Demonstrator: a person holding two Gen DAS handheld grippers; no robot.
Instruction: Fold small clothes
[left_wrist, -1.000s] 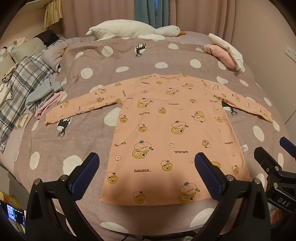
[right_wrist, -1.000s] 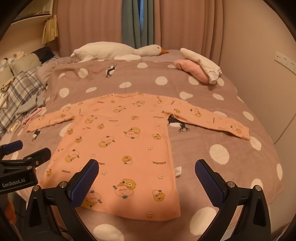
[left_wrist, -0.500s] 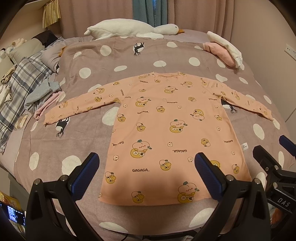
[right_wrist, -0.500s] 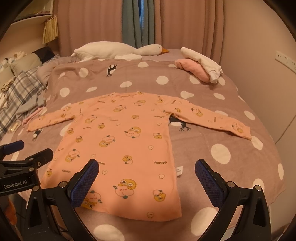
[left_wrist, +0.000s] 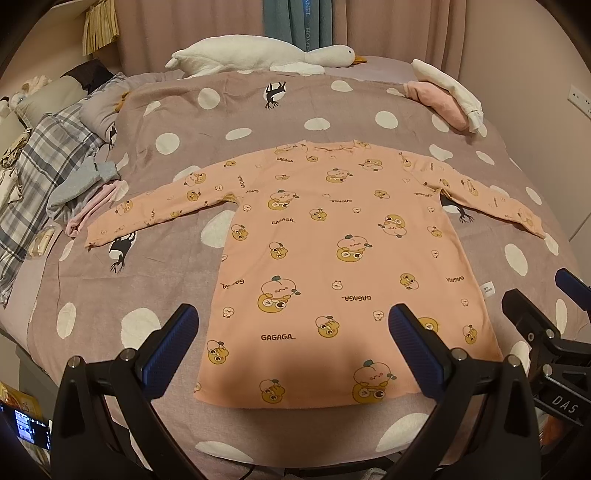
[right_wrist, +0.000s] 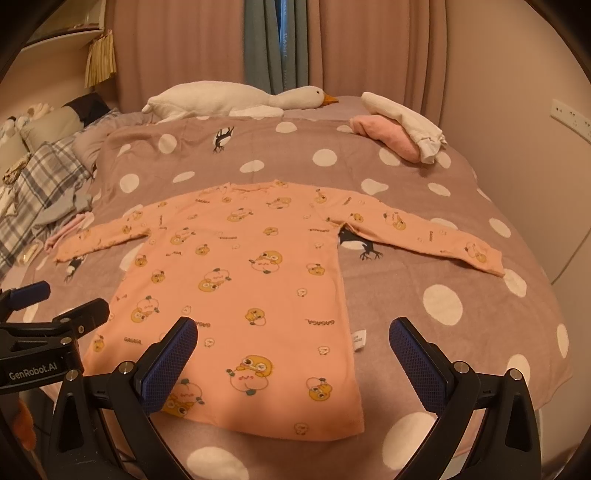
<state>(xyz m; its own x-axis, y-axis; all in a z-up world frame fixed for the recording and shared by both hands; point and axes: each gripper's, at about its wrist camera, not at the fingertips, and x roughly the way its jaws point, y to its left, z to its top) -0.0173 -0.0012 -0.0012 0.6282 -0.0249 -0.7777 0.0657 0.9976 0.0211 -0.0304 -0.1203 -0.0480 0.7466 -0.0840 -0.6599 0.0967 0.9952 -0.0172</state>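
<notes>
One peach long-sleeved shirt lies flat on the spotted bedspread, its long axis running from the hem, nearest both grippers, up to the neckline on the far side. Both sleeves stretch straight out from the shirt's body, one to each side. The left gripper hangs over the hem's left half and sits closer to the left sleeve; the right gripper hangs over the hem's right corner, closer to the right sleeve. Each gripper is spread wide, holds nothing and touches no cloth. Judging from this layout, folding has not begun, and each sleeve would fall to the gripper on its own side.
</notes>
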